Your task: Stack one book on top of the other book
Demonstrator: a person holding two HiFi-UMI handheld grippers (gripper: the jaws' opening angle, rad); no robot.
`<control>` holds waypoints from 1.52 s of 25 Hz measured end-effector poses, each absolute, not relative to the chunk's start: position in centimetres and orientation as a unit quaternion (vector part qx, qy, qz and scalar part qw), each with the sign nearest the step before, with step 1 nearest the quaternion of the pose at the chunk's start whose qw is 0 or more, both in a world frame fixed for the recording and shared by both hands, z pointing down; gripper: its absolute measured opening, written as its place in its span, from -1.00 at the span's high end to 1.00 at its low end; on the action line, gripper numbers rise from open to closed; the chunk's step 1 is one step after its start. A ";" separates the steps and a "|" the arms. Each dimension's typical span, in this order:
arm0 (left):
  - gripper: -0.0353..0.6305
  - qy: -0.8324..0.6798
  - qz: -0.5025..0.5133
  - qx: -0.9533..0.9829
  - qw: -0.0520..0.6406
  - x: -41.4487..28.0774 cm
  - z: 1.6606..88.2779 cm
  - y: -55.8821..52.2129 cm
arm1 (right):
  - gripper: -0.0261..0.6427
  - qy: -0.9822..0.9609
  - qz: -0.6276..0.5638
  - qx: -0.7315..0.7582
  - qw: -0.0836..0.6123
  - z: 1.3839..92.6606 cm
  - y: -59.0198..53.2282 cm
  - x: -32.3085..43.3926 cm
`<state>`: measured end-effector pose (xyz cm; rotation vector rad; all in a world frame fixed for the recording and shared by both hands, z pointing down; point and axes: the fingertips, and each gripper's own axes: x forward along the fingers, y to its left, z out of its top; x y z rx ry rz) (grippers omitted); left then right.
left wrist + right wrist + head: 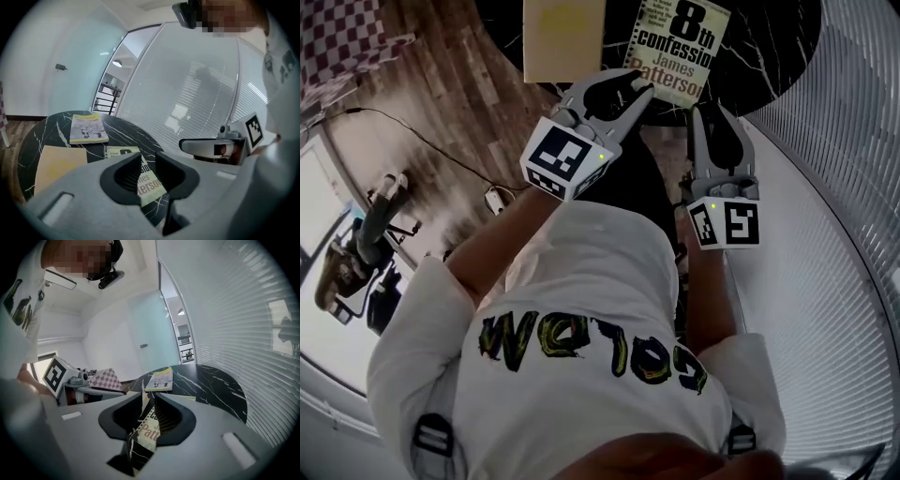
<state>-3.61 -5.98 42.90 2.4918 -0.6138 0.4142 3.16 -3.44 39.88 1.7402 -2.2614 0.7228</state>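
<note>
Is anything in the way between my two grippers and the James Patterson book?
Nothing visible. The left gripper and right gripper hang at the near edge of the James Patterson book, jaws apart.

glossy black marble-look table (769, 52) (white veins), matt paper book (675, 56), wood-plank floor (459, 94).

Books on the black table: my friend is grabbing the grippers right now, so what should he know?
Left gripper: open, empty, hovering over the near corner of the Patterson paperback.
Right gripper: open, empty, beside it at the near edge of the black table.
Books: the Patterson paperback and a tan book lie flat side by side; a yellow-green book lies farther back.
Done: nothing is stacked yet.
Left: grip one book, probably the paperback, and lay it on top of another.
</note>
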 end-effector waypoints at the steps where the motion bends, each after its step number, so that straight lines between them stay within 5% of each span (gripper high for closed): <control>1: 0.63 -0.229 0.154 0.923 0.269 -3.6 43.3 -6.1 | 0.67 -0.764 0.246 0.588 0.100 40.3 -3.5 3.3; 38: 0.12 -0.260 0.333 0.835 0.353 -4.2 58.2 -6.7 | 0.28 -0.722 0.354 0.577 0.143 55.0 -3.0 6.9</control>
